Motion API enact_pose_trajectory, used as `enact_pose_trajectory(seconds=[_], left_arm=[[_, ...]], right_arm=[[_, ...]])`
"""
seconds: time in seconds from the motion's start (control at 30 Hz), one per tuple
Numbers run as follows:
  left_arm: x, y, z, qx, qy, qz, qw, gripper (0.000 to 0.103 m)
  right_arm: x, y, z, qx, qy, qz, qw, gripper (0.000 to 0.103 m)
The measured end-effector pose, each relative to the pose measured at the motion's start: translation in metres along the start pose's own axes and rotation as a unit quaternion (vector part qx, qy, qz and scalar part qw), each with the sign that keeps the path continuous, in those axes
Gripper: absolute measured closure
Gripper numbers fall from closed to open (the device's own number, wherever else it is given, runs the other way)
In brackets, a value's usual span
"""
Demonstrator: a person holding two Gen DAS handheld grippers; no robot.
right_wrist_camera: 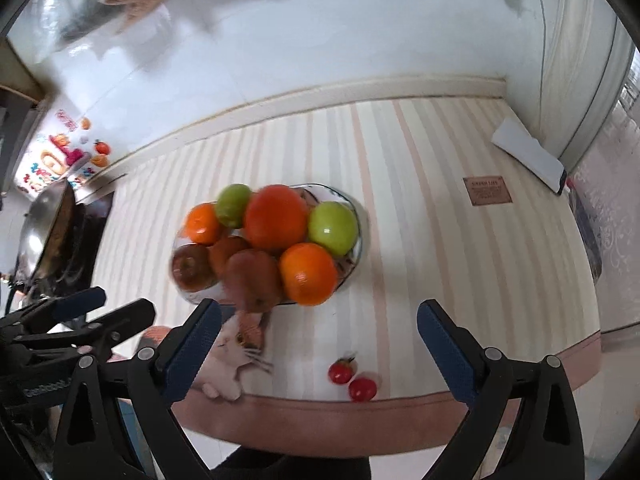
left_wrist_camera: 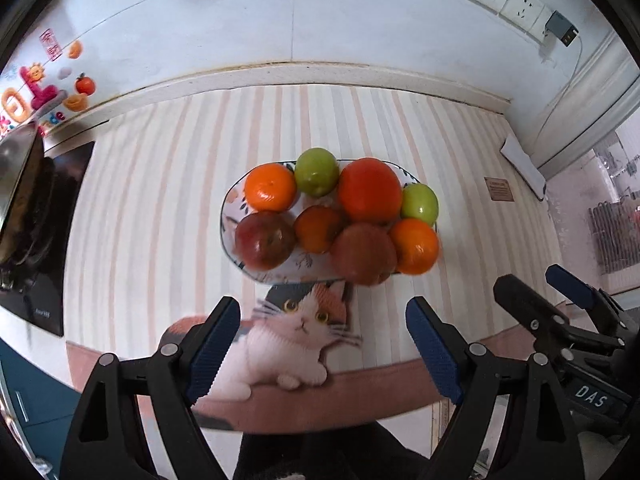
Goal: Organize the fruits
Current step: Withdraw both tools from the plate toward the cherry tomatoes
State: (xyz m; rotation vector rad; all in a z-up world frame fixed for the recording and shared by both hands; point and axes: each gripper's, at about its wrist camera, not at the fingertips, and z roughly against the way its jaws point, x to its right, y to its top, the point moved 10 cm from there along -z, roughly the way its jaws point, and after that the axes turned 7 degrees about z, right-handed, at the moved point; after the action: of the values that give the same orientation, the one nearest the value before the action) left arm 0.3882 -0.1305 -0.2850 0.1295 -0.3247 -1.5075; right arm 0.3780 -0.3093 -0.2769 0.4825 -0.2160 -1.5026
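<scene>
A patterned plate point(left_wrist_camera: 232, 204) point(right_wrist_camera: 356, 240) on the striped mat holds several fruits: oranges point(left_wrist_camera: 270, 187) point(right_wrist_camera: 308, 274), a large red-orange fruit point(left_wrist_camera: 369, 190) point(right_wrist_camera: 275, 217), green apples point(left_wrist_camera: 317, 171) point(right_wrist_camera: 333, 223) and red apples point(left_wrist_camera: 264, 240) point(right_wrist_camera: 191, 267). One red apple point(left_wrist_camera: 363, 254) point(right_wrist_camera: 253, 276) sits at the plate's near rim. Two small red tomatoes point(right_wrist_camera: 352, 380) lie on the mat near the front edge. My left gripper point(left_wrist_camera: 322, 354) is open and empty, just short of the plate. My right gripper point(right_wrist_camera: 320, 354) is open and empty, above the tomatoes; it also shows in the left wrist view point(left_wrist_camera: 560, 296).
A wok point(left_wrist_camera: 16, 188) point(right_wrist_camera: 44, 232) sits on a black stove at the left. A white folded object point(left_wrist_camera: 522, 160) point(right_wrist_camera: 528, 154) lies at the back right by the wall. The mat point(right_wrist_camera: 440, 240) has a cat picture point(left_wrist_camera: 296, 336) and a brown front border.
</scene>
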Motion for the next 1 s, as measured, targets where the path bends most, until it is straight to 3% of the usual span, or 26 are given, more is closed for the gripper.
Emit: enact_pose_trajectory(seconds=[0.23, 0.57, 1.0], left_arm=[[-0.011, 0.002, 0.045, 0.038, 0.018, 0.009, 0.9991, 0.018], [-0.015, -0.017, 0.092, 0.053, 0.023, 0.016, 0.9982, 0.018], [-0.010, -0.035, 0.102, 0.046, 0.026, 0.014, 0.9985, 0.018]], right_arm=[[-0.022, 0.006, 0.048, 0.022, -0.013, 0.026, 0.999, 0.003], [-0.046, 0.006, 0.113, 0.054, -0.013, 0.047, 0.997, 0.003], [-0.047, -0.004, 0.128, 0.051, 0.003, 0.031, 0.998, 0.003]])
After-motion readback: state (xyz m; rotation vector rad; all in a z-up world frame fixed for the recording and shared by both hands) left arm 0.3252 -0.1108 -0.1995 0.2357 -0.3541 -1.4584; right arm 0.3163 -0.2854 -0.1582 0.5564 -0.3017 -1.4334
